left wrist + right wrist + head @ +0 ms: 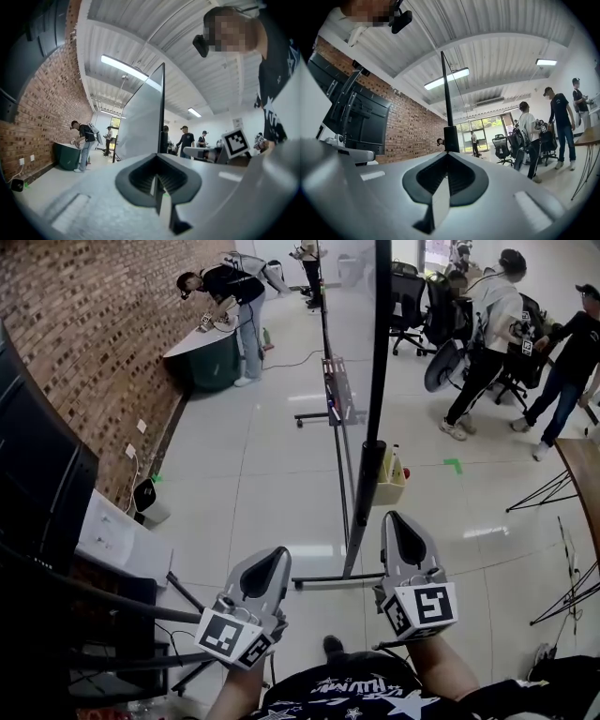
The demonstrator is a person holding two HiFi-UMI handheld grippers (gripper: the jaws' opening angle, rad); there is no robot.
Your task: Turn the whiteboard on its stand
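Fingers (140,177) on the left gripper (277,553) are pressed together with nothing between them, and the right gripper (393,517) is just as tightly closed and just as empty. Both point level at the whiteboard (352,329), which stands edge-on straight ahead. Its black frame post rises just beside the right gripper's tip; whether they touch I can't tell. Low on the post hangs a pale yellow basket (387,491) with a couple of small bottles (397,465) upright in it. The board face is smooth, glossy white, edged in thin black metal. It sits on a stand (323,579) of slim dark tubes over shiny pale floor tiles (253,474). A rough red brick wall (94,324) runs along the left, where a person (230,296) bends over a white-topped worktop (192,341) with a dark green base.
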